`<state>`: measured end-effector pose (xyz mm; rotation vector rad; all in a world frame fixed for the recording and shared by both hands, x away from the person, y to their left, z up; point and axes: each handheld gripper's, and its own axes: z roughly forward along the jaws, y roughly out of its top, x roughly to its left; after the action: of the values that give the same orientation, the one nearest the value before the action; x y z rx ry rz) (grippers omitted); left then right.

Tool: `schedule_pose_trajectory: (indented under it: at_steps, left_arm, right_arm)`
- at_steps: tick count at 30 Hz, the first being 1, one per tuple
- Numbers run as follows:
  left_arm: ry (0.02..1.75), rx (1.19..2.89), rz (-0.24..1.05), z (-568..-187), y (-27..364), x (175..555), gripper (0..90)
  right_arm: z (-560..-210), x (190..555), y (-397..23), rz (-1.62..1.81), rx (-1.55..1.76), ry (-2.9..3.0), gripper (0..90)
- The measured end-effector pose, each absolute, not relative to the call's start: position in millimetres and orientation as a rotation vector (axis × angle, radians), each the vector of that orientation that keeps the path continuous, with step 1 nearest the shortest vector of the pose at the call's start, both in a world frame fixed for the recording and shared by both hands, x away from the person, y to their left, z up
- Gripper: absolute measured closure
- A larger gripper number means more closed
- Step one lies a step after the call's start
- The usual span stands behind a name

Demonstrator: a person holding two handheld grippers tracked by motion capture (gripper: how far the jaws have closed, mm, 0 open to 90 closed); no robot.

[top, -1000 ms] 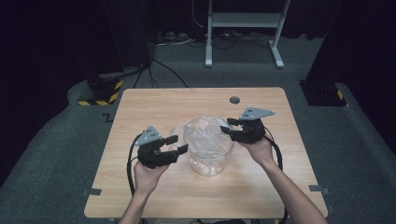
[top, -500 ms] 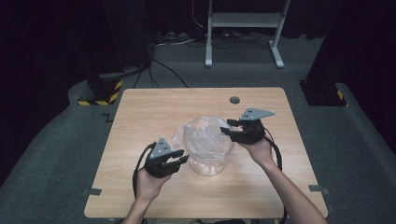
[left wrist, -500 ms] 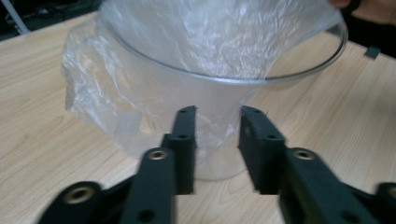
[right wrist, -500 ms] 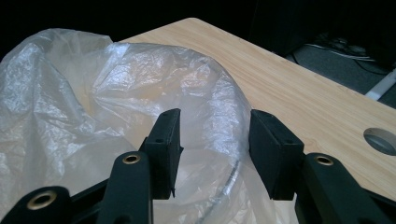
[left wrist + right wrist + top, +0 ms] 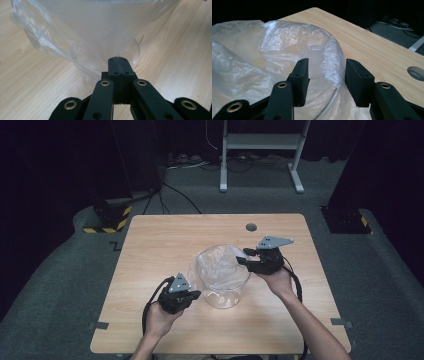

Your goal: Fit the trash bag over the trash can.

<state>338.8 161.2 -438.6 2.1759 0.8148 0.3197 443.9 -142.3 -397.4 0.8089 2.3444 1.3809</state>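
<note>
A clear round container [image 5: 222, 292] lined with a thin clear plastic bag [image 5: 220, 265] stands mid-table. My left gripper [image 5: 197, 294] is low at the container's near-left side. Its jaws have just been closing and now meet at the tips [image 5: 117, 61], pinching a fold of the plastic bag [image 5: 75, 35] that hangs down the outside wall. My right gripper [image 5: 241, 257] is at the rim's far-right side. It stands open [image 5: 325, 75], one jaw inside and one outside the bag-covered rim [image 5: 334, 52], with gaps on both sides.
The wooden table [image 5: 150, 245] has a round hole [image 5: 251, 227] near its far edge, also seen as the hole [image 5: 415, 72] to the right of my right gripper. Cables trail from both grippers. A metal stand [image 5: 260, 150] is on the dark floor beyond.
My left gripper has dropped lower and toward the near edge beside the container, and its jaws have shut. The right gripper has stayed at the rim.
</note>
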Motion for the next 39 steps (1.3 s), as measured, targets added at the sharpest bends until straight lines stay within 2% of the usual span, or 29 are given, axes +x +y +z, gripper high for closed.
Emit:
schedule_pose_trajectory:
  at_steps: [9, 11, 14, 17, 20, 24, 30, 39]
  left_arm:
    - [0.826, 2.206, 0.282, -448.1, 161.1, 343.3, 88.1]
    - [0.827, 2.169, 0.282, -445.0, 163.1, 340.9, 79.6]
    - [0.834, 2.07, 0.257, -435.2, 169.5, 335.5, 60.5]
    - [0.825, 2.025, 0.25, -424.3, 174.0, 330.4, 48.3]
    - [0.806, 1.974, 0.238, -413.0, 178.8, 323.4, 42.2]
    - [0.802, 1.912, 0.219, -403.6, 185.1, 319.6, 39.6]
    - [0.882, 1.854, 0.271, -394.8, 189.1, 326.6, 38.1]
    - [1.028, 1.763, 0.354, -376.3, 180.6, 364.7, 36.9]
  right_arm:
    - [-397.2, 442.0, -143.8, 1.38, 0.809, 2.347, 54.3]
    - [-396.3, 441.4, -144.6, 1.384, 0.805, 2.343, 54.4]
    - [-393.6, 438.5, -146.7, 1.401, 0.798, 2.329, 54.4]
    - [-391.5, 436.0, -147.8, 1.407, 0.79, 2.323, 54.4]
    - [-389.5, 433.4, -149.4, 1.416, 0.783, 2.312, 54.3]
    - [-386.9, 428.3, -153.0, 1.434, 0.768, 2.3, 54.3]
    - [-382.8, 419.1, -160.7, 1.448, 0.744, 2.276, 55.0]
    - [-379.2, 402.6, -178.1, 1.471, 0.715, 2.261, 57.8]
